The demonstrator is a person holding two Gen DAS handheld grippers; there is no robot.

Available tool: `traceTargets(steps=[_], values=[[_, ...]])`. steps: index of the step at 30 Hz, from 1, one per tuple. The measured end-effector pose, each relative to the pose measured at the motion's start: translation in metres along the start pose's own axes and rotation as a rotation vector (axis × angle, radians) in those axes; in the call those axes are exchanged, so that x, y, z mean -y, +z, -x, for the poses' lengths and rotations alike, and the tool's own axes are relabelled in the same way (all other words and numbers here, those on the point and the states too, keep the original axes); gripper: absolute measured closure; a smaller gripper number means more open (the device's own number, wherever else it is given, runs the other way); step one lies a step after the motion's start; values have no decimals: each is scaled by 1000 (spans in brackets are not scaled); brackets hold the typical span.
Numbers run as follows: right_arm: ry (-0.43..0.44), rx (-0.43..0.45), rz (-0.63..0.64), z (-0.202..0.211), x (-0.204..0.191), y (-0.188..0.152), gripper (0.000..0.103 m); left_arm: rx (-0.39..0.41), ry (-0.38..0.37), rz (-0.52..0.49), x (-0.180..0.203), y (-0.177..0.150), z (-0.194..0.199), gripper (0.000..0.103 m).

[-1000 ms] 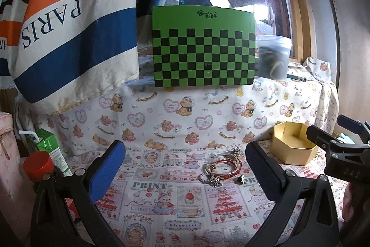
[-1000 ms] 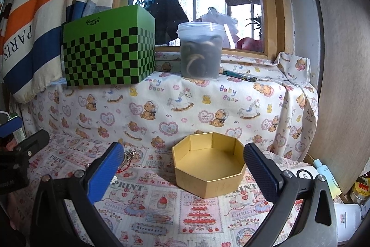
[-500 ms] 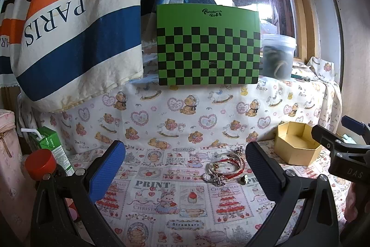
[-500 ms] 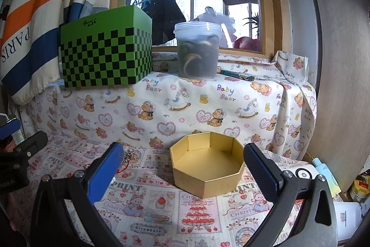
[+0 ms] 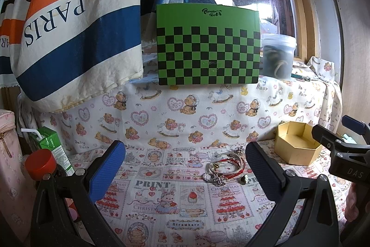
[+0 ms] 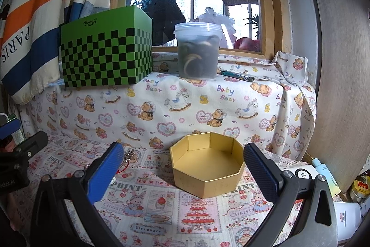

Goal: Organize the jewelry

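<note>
A small pile of jewelry (image 5: pixel 225 166), with red and silver bangles, a ring and small charms, lies on the printed cloth. An open, empty gold hexagonal box (image 6: pixel 207 169) stands to its right; it also shows in the left wrist view (image 5: pixel 298 146). My left gripper (image 5: pixel 185 168) is open and empty, above the cloth just short of the jewelry. My right gripper (image 6: pixel 181 169) is open and empty, facing the box. A bit of the jewelry (image 6: pixel 129 155) peeks past its left finger.
A green checkered box (image 5: pixel 207 45) and a lidded plastic tub (image 6: pixel 197 50) stand on the raised cloth-covered ledge behind. A green drink carton (image 5: pixel 49 145) and a red-capped bottle (image 5: pixel 39 163) stand at the left. A striped towel (image 5: pixel 69 22) hangs at upper left. Bottles (image 6: pixel 321 170) lie at the right.
Both grippers have drawn back and risen slightly, so the jewelry and the box look a little farther and lower. Neither gripper has opened or shut.
</note>
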State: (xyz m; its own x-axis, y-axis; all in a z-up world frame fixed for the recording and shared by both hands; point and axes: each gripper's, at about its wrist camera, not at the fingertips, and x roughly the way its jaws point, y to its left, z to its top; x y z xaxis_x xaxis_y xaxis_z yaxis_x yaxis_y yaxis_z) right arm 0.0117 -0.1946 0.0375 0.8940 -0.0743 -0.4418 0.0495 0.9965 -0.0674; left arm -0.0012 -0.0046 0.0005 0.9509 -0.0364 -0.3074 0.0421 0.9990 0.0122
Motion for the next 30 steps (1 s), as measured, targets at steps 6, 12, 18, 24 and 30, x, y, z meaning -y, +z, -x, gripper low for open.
traceTargets(steps=[6, 12, 18, 24, 30], values=[[2, 0, 0, 0, 0, 0, 0, -31, 37, 0, 0, 0, -8, 0], [-29, 5, -23, 1, 4, -1, 0, -32, 38, 12, -4, -1, -8, 0], [-49, 15, -48, 1, 9, -1, 0, -33, 27, 15, -4, -1, -7, 0], [-41, 11, -46, 0, 11, -2, 0, -65, -44, 38, -10, -1, -11, 0], [-35, -5, -29, -2, 9, -2, 0, -135, -77, 91, -20, -2, -23, 6]])
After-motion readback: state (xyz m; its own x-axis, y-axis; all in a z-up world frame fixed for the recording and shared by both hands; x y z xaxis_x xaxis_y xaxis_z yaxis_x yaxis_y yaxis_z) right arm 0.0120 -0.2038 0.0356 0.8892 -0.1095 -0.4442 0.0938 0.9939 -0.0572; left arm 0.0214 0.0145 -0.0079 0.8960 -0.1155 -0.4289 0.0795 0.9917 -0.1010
